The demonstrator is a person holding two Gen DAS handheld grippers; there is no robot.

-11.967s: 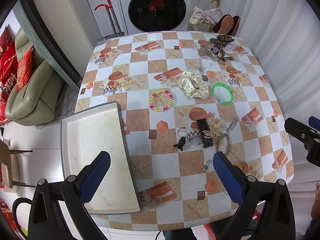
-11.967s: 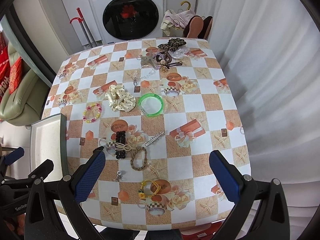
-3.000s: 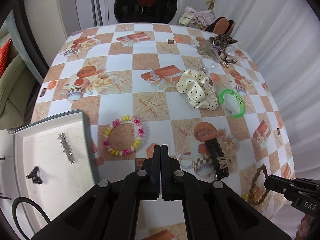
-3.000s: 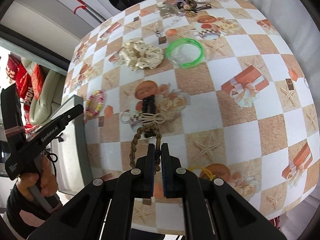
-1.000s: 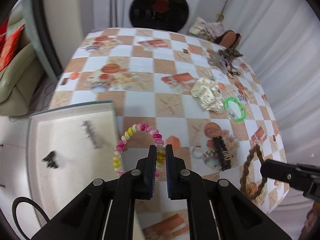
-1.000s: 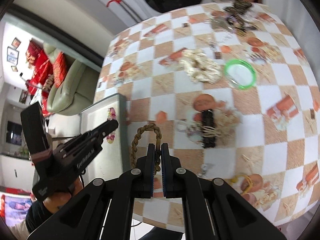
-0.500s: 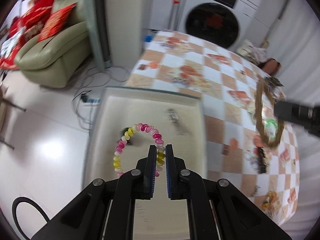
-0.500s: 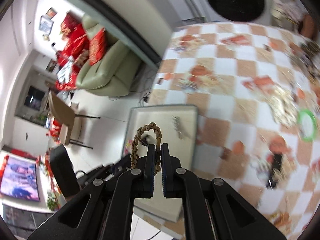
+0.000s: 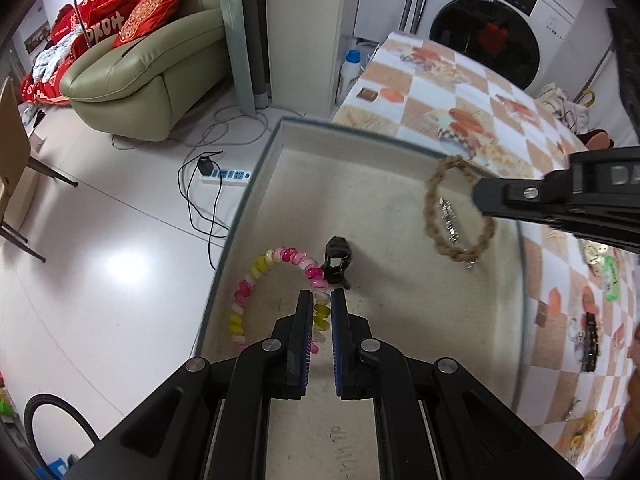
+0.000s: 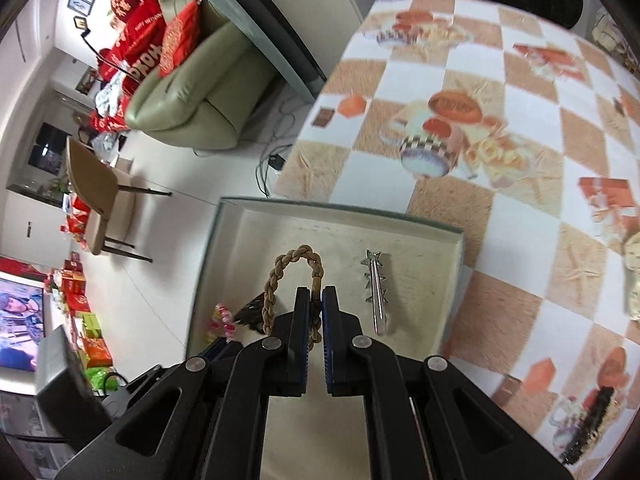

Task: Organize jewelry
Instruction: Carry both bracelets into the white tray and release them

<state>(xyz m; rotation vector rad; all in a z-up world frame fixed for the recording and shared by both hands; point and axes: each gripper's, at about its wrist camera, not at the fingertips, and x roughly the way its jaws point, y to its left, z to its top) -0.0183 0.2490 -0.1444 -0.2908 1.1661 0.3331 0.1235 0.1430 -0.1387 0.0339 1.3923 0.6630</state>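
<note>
My left gripper (image 9: 321, 312) is shut on a pink and yellow bead bracelet (image 9: 256, 276) and holds it over the left part of the grey tray (image 9: 384, 360). My right gripper (image 10: 316, 308) is shut on a braided rope bracelet (image 10: 280, 276) above the same tray (image 10: 420, 248); it also shows in the left wrist view (image 9: 436, 216), hanging from the right gripper's tip. A small black claw clip (image 9: 338, 260) and a silver star hair clip (image 10: 375, 292) lie in the tray.
The tray sits at the left end of the checkered table (image 10: 520, 140). A black bead bracelet (image 9: 591, 344) and a green bangle (image 9: 612, 276) lie on the cloth to the right. Beyond the table edge are floor, cables (image 9: 208, 184) and a sofa (image 9: 152, 76).
Both grippers carried their bracelets from the table over the tray and are now lower and closer to it. The rope bracelet has come further over the tray's far right part.
</note>
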